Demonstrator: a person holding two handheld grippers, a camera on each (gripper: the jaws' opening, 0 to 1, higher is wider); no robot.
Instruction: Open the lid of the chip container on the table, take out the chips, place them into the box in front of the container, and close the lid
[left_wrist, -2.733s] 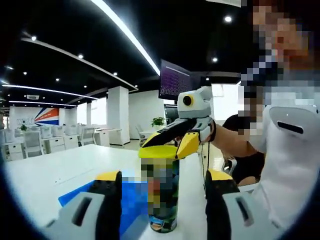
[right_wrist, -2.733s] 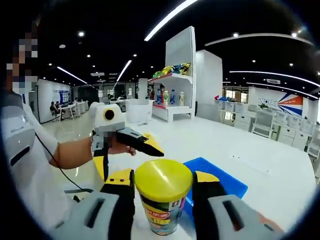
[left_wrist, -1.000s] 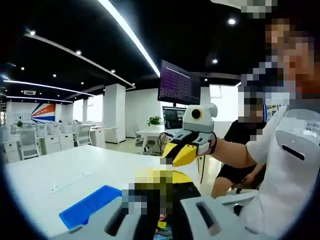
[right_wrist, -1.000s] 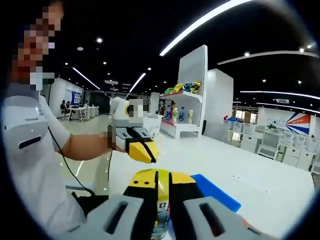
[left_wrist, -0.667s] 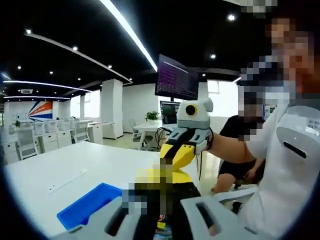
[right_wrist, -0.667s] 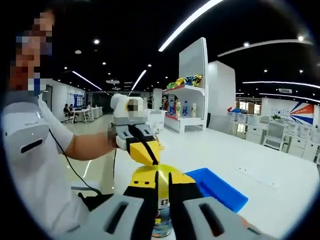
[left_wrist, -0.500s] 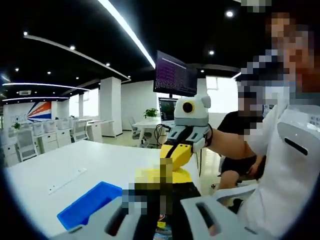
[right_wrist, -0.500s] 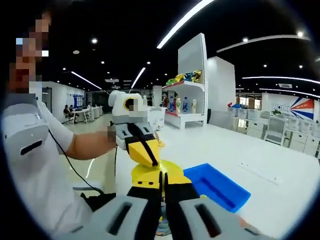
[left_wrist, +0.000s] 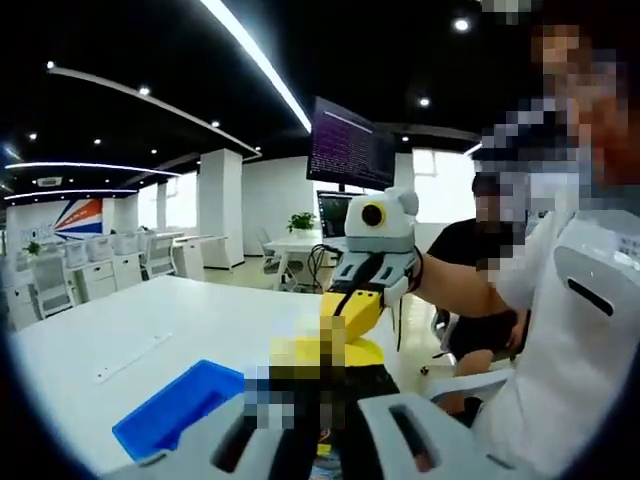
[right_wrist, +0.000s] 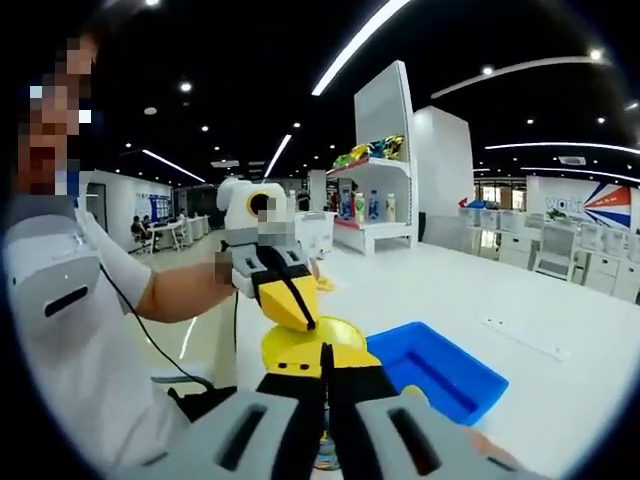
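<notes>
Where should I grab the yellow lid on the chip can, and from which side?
Take the yellow lid by its thin rim, coming in level from the side. It is a flat disc, so its edge is probably the only part the jaws can close across. In the right gripper view the left tool is shut at that edge, while the right tool meets it from the near side.
</notes>
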